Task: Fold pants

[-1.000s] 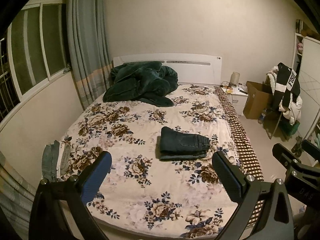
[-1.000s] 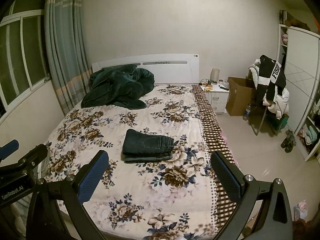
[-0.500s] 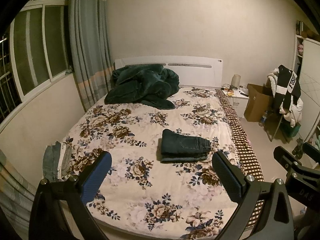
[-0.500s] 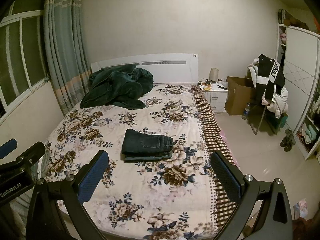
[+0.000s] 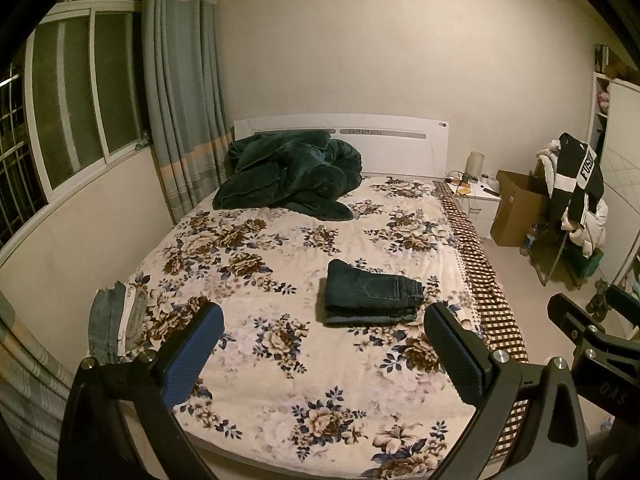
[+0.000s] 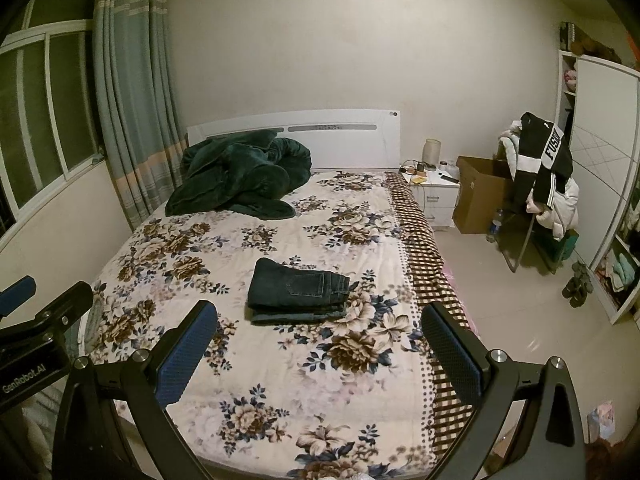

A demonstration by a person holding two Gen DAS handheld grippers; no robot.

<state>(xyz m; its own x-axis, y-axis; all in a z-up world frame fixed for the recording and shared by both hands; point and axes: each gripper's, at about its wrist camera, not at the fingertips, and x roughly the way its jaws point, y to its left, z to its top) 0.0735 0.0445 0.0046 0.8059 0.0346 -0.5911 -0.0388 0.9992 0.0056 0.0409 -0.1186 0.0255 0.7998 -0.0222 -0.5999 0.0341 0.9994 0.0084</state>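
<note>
Pants [image 5: 370, 294] folded on bed [image 5: 280, 380], jacket [image 6: 544, 160] "FUS.."

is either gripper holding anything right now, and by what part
Nothing is held. The left gripper and right gripper are both open and empty; the folded pants lie untouched on the bed.

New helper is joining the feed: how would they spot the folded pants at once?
Start at the floral-print bedspread. On it, toward the checkered edge, lies a flat rectangular stack of dark denim pants, back pocket up. Unlike the rumpled dark green blanket by the headboard, it is neatly squared.
</note>
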